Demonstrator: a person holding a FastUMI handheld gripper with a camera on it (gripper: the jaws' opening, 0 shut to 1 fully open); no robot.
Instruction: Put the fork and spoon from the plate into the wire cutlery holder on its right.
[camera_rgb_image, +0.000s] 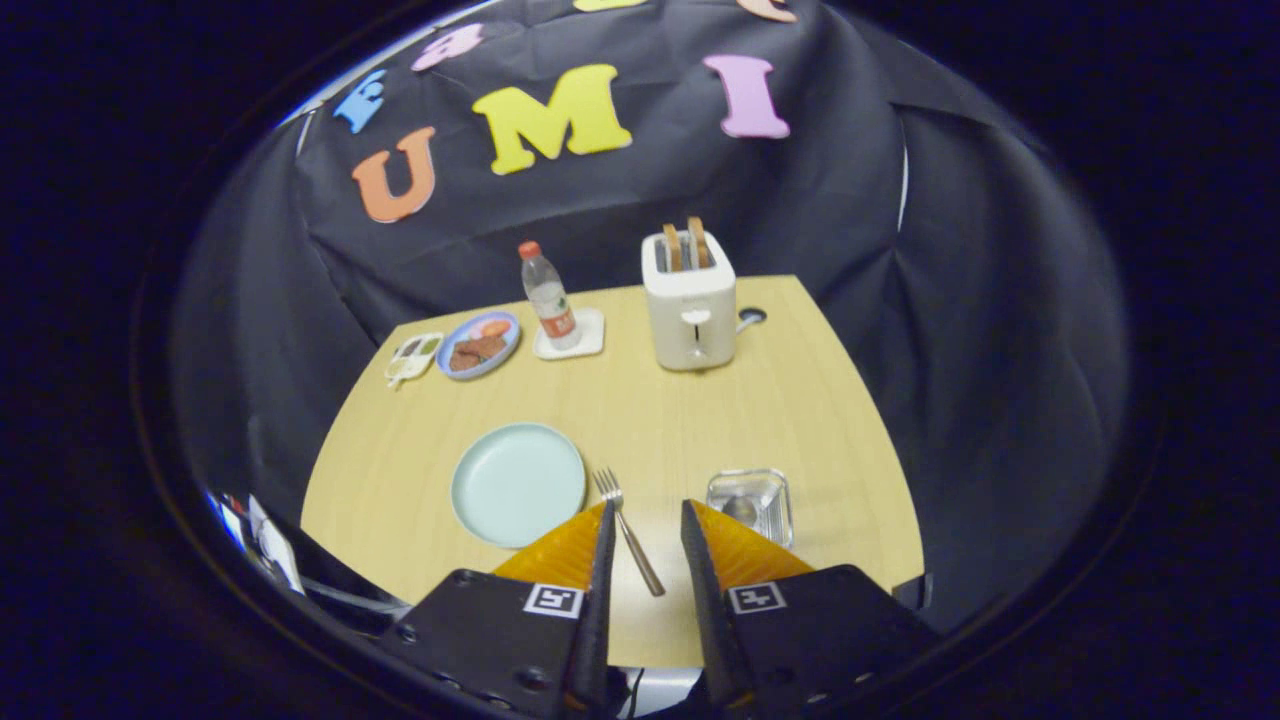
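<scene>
Black cloth is hanging behind and around a pale wooden worktop (680, 420), where breakfast things are standing along the far edge. At far left, a small white divided dish (413, 356) is sitting beside a blue plate (481, 344) carrying brownish and orange food. Just right of that plate, a clear bottle with a red cap (547, 296) is standing upright on a white coaster (586, 338). Further right, a white toaster (690, 312) is holding two slices of toast (686, 244) upright in its slots.

Nearer the tool, a pale green plate (518, 484) is lying bare on the worktop, just ahead of the left finger and partly covered by it. Right beside that plate, the fork (626, 528) is lying flat on the wood, off the plate, its tines pointing away toward the toaster and its handle running back between the two fingers. The tool (645, 530) is hovering above it with its fingers parted and gripping nothing, the fork's handle lying in the gap and angling toward the right finger at its near end; whether either finger is touching it cannot be told. To the right, just ahead of the right finger, the wire cutlery holder (752, 502) is standing near the worktop's near edge, with what looks like the rounded bowl of a spoon (740, 509) showing inside it.
</scene>
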